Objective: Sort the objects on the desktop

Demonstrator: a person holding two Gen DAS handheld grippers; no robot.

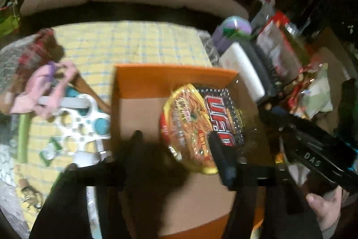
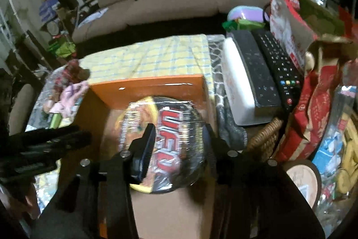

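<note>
A round UFO instant-noodle bowl lies tilted inside an orange cardboard box; it also shows in the right wrist view, inside the same box. My left gripper is open over the box, its left finger over the box floor and its right finger over the bowl's near edge. My right gripper is open, with its fingers on either side of the bowl's black half. I cannot tell whether the fingers touch the bowl. The right gripper's body shows at the right of the left wrist view.
A yellow checked cloth covers the table. Left of the box lie a white and teal toy, pink fabric and a green stick. To the right are a white case, two remotes, a wicker basket and snack bags.
</note>
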